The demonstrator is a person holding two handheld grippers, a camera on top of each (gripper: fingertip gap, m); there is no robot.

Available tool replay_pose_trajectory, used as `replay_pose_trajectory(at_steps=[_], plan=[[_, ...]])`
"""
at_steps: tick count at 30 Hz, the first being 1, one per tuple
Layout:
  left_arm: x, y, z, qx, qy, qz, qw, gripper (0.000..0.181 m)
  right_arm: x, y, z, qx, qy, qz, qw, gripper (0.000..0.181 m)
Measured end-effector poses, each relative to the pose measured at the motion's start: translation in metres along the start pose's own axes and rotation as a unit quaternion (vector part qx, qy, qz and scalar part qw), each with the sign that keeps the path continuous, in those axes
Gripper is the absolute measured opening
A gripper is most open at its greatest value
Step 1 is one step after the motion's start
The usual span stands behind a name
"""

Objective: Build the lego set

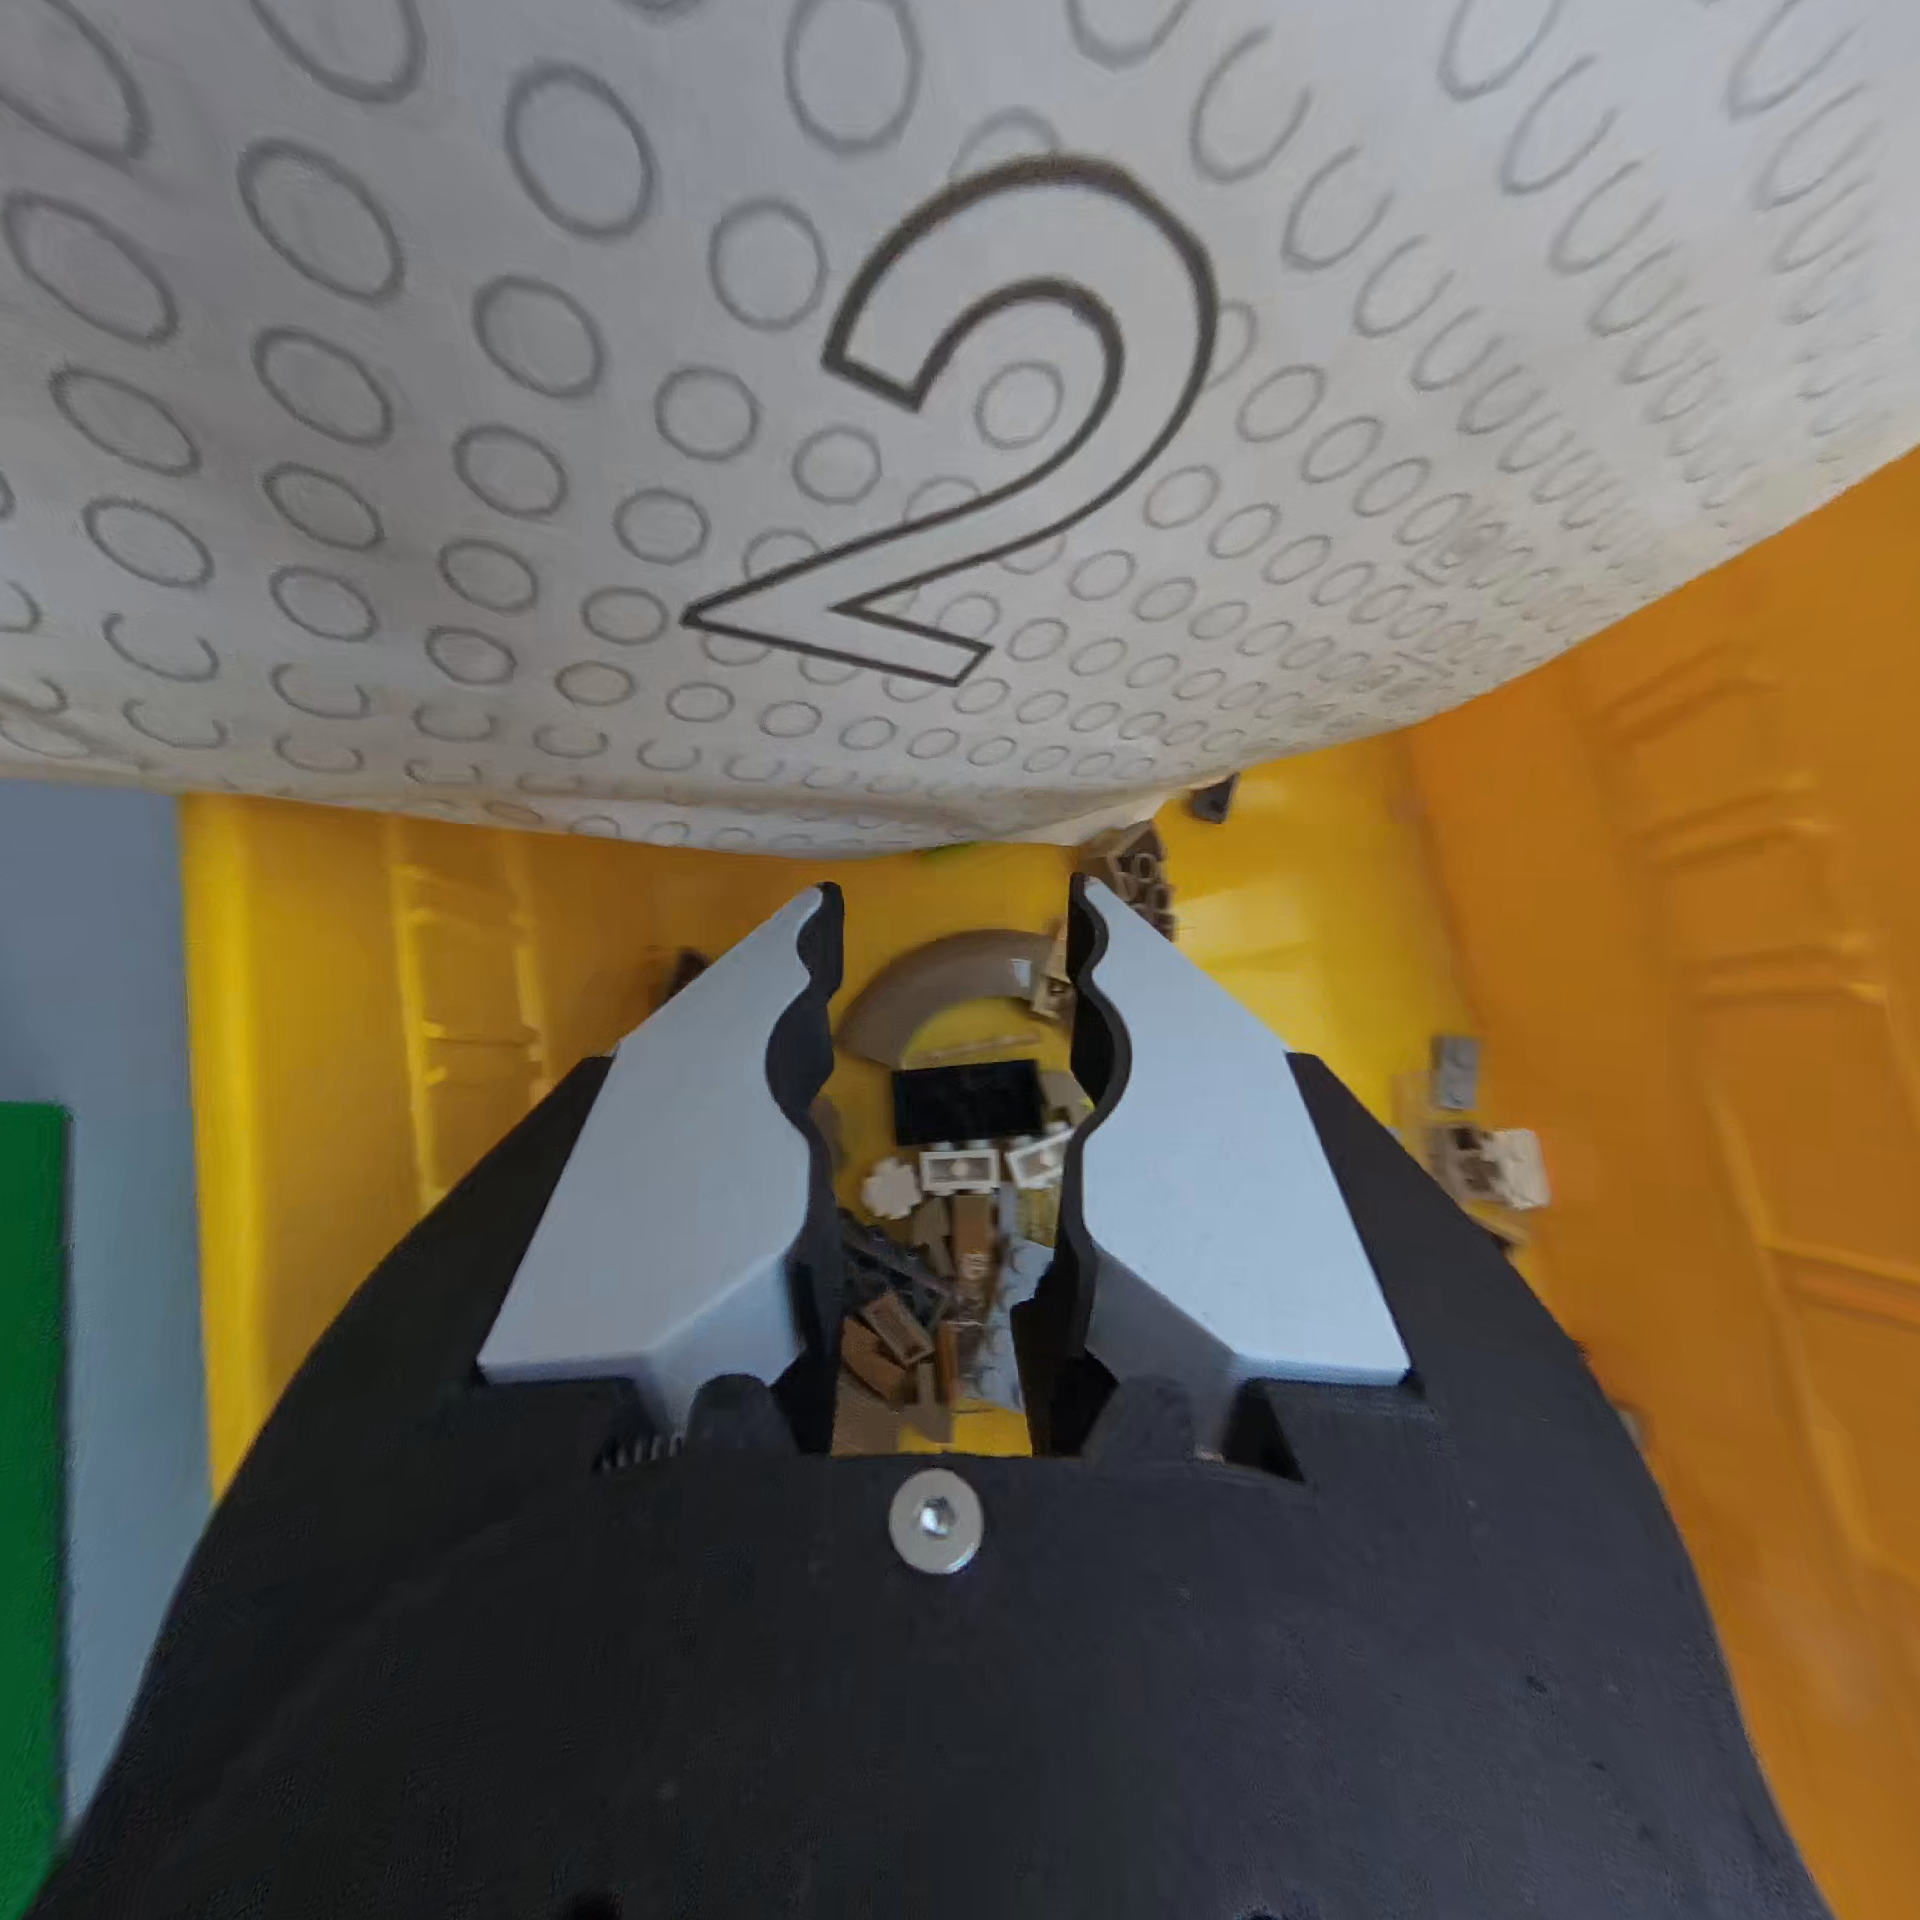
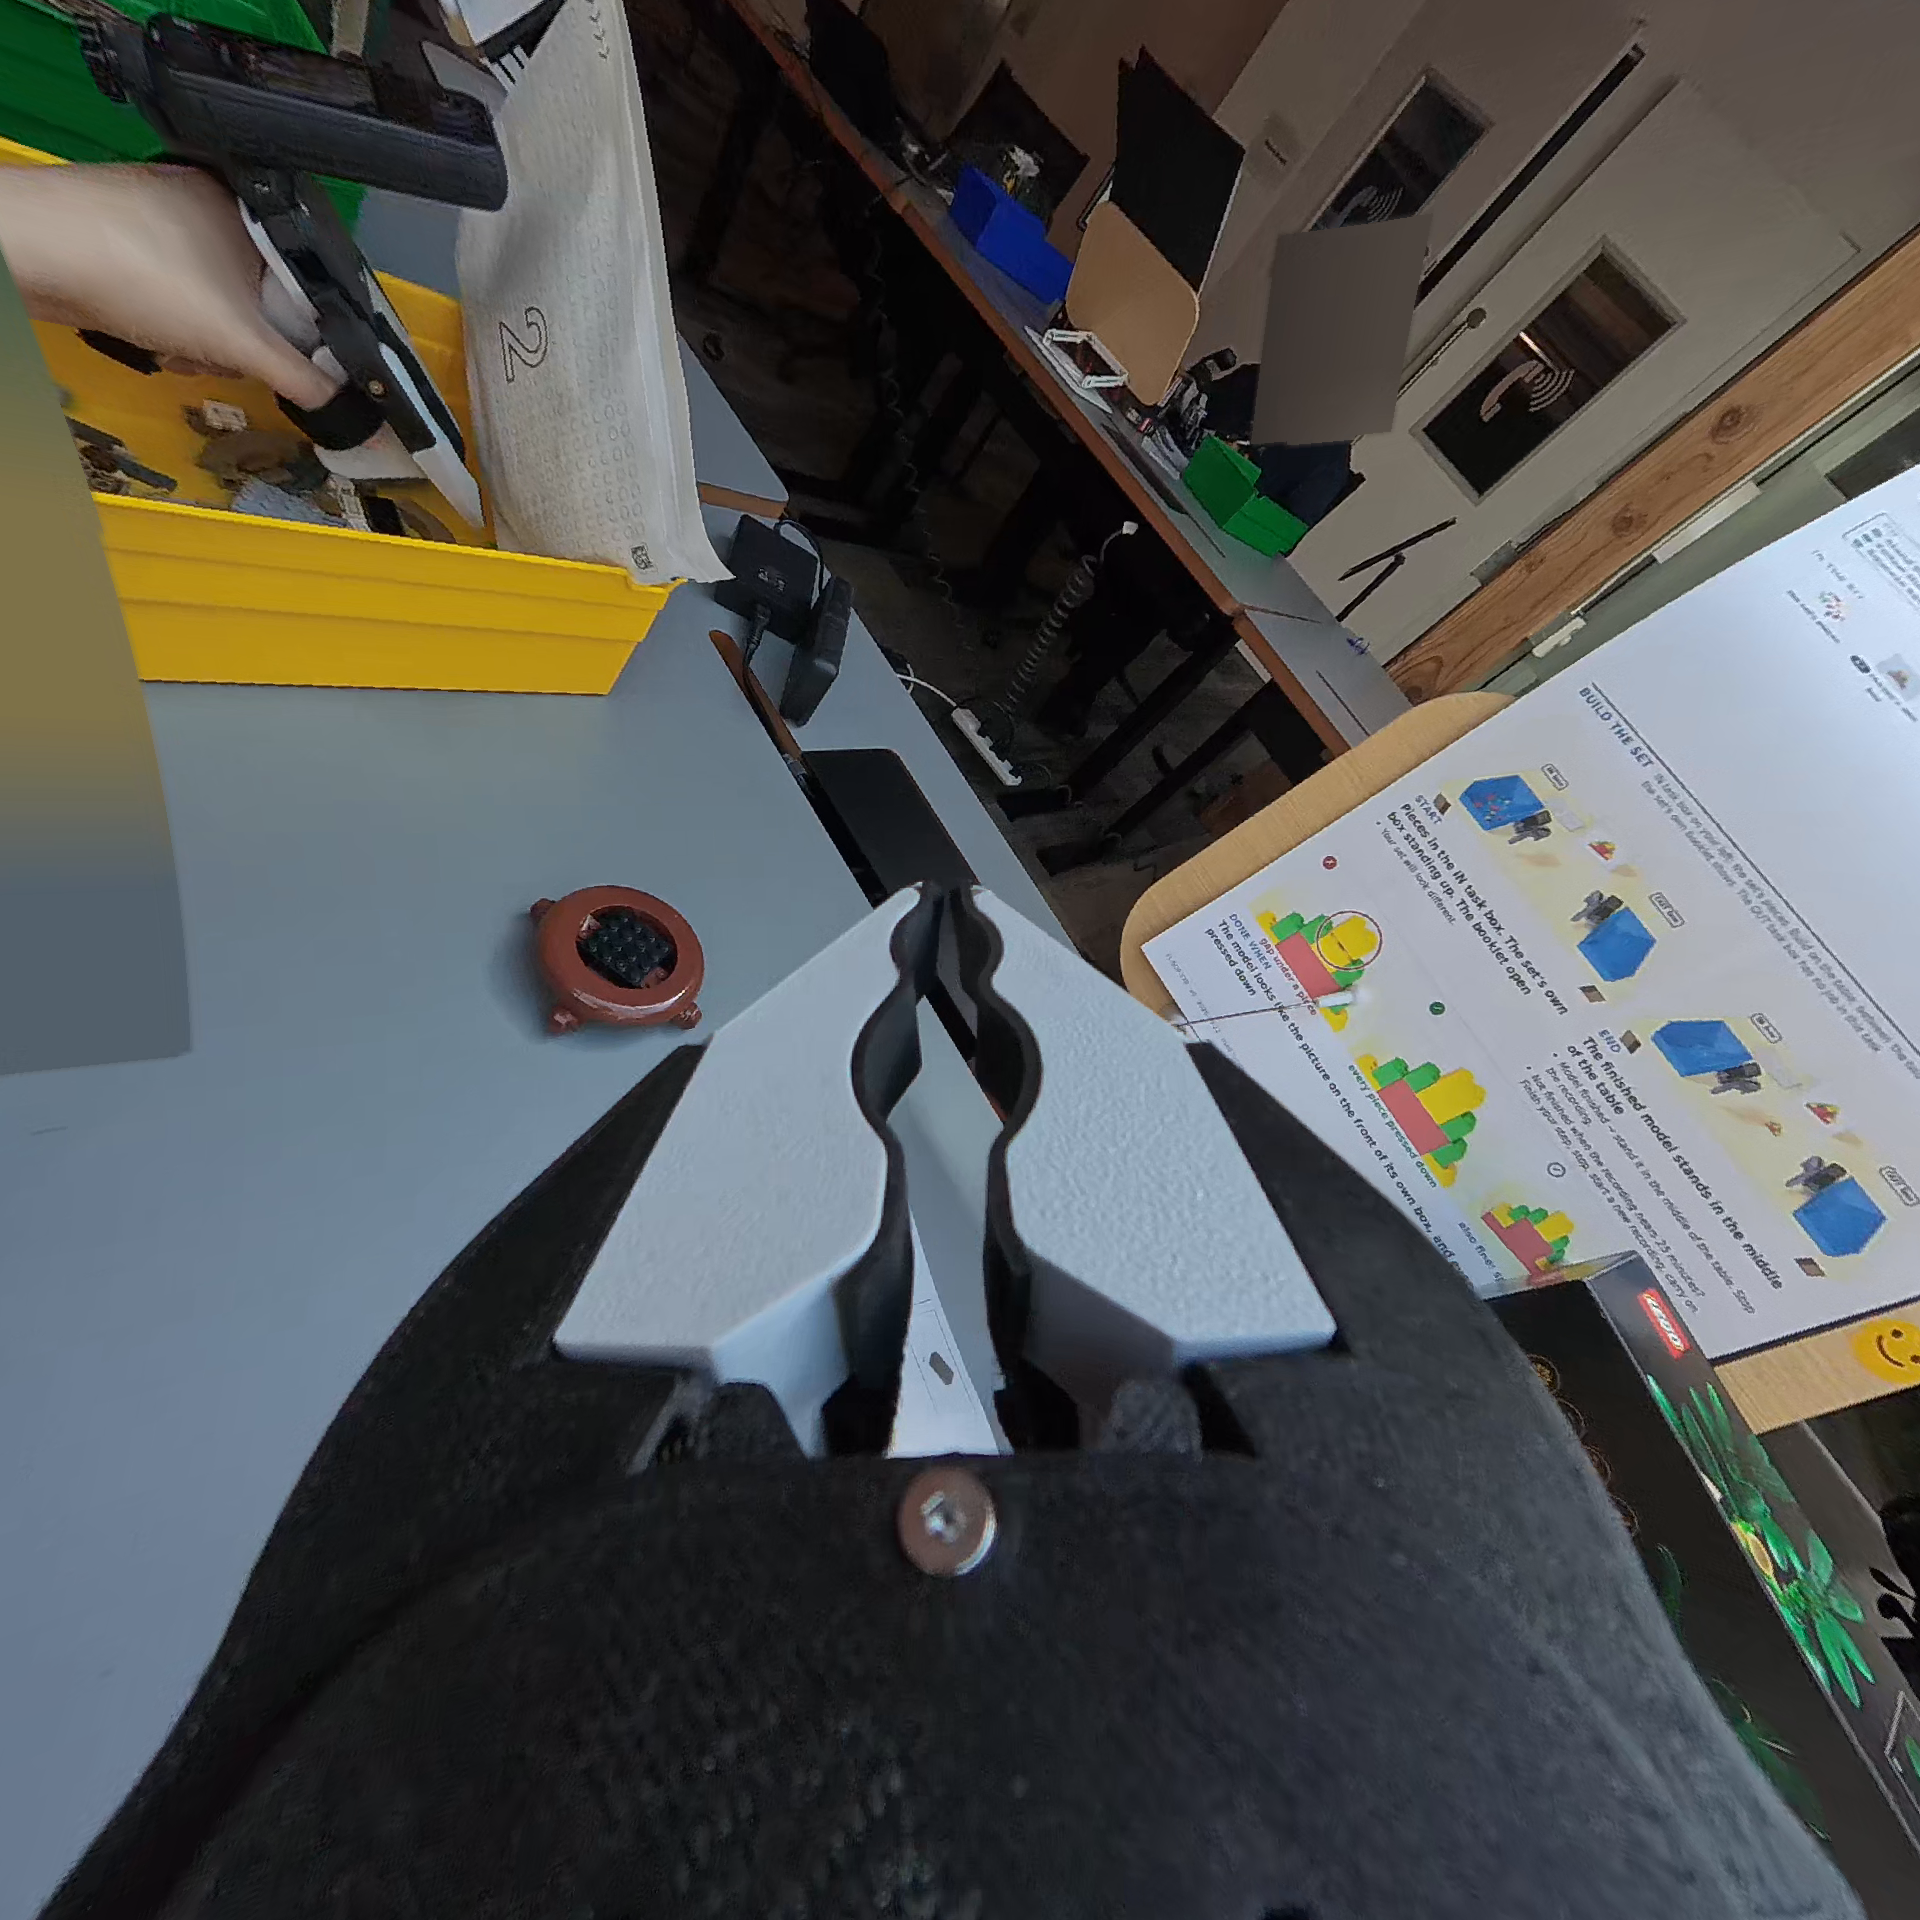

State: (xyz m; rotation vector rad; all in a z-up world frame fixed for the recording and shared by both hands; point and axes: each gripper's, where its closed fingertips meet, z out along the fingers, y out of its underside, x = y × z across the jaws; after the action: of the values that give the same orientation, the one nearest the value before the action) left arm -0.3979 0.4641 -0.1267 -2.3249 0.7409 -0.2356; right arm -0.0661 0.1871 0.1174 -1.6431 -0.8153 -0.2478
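The left gripper [image 1: 951, 904] hangs low inside the yellow bin [image 1: 1714, 935], its jaws apart and empty, aimed at the loose pieces [image 1: 935, 1278] heaped on the bin floor. Seen between the fingers are a black plate [image 1: 966, 1103], a tan arch [image 1: 940, 987] above it and small white bricks [image 1: 961, 1171] just below. A white paper bag [image 1: 727, 416] printed with circles fills the upper half of the left wrist view and leans over the bin's far end.

The step in hand looks like picking one piece from the heap. To do it well, the gripper should single out a piece lying clear of its neighbours, such as the black plate, and close across its short sides so that nothing else is dragged up. Which piece is wanted cannot be told from here.

In the right wrist view the right gripper [image 2: 948, 891] is nearly closed on nothing, hovering over the grey table [image 2: 364, 1143]. The brown ring with a black studded plate inside [image 2: 620, 958] sits on the table at centre left, well apart from the bin. The instruction sheet [image 2: 1662, 935] stands at right.
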Motion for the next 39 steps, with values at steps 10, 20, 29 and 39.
replay_pose_trajectory(at_steps=[10,20,29,39], plan=[[-0.007,0.01,0.034,-0.016,0.011,-0.01,1.0,0.05,0.009,-0.006,-0.016,0.028,0.014,-0.003,0.999,0.002],[-0.006,0.006,0.036,-0.006,0.012,0.014,1.0,0.03,0.011,-0.002,-0.015,0.018,0.02,-0.012,1.0,0.002],[-0.012,0.014,0.02,-0.021,0.015,0.018,1.0,0.012,0.016,-0.003,-0.023,0.032,0.025,-0.01,0.999,0.002],[-0.024,-0.008,0.034,0.035,-0.085,0.09,0.992,0.025,0.013,0.004,-0.015,0.012,0.021,-0.025,0.999,0.002]])
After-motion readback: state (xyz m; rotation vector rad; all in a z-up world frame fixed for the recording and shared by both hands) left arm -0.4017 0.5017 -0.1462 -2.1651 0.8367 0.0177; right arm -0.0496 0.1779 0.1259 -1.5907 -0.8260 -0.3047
